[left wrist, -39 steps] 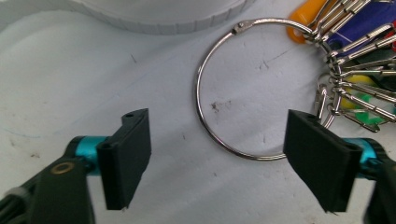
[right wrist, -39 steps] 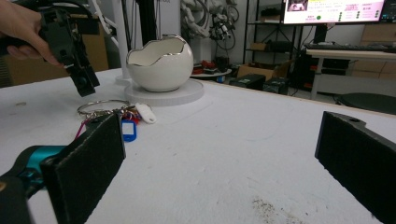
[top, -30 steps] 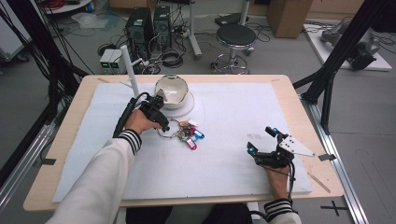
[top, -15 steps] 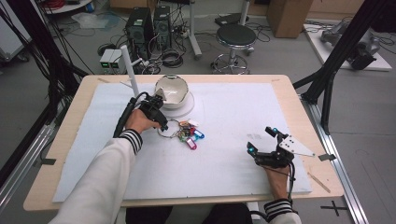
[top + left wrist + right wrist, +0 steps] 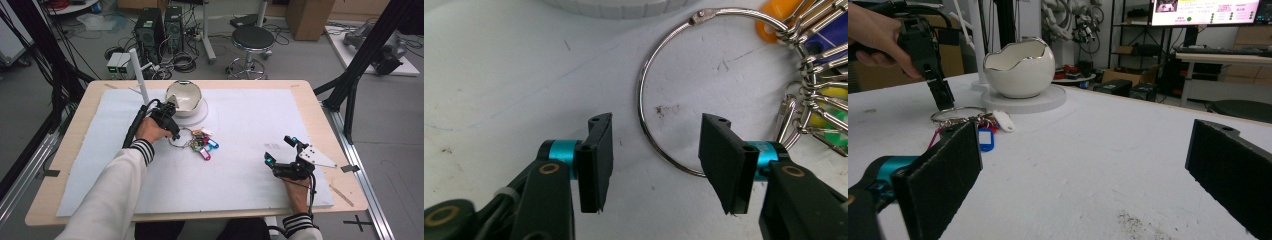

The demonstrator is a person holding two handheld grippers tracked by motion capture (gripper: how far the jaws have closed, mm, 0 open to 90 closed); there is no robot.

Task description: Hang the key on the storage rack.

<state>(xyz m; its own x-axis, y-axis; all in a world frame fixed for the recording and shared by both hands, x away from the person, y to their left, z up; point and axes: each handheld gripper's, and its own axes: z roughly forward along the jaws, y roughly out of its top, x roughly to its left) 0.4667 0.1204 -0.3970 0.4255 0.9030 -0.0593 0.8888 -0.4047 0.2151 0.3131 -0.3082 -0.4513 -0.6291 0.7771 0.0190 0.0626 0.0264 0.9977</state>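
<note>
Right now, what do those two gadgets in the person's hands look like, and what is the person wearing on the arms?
Both are black handheld tools. The left gripper has two flat black fingers on turquoise collars, with a black cable trailing along the forearm. The right gripper has turquoise spots near its tips and a grey three-cornered plate on top. The sleeves are white, with black-and-white striped cuffs.

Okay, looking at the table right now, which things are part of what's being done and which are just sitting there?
In use: left gripper, its jaws just closing around the metal key ring, not yet gripping; the coloured key tags on it.
Lying about: egg-shaped bowl, its round white base, idle right gripper.
</note>
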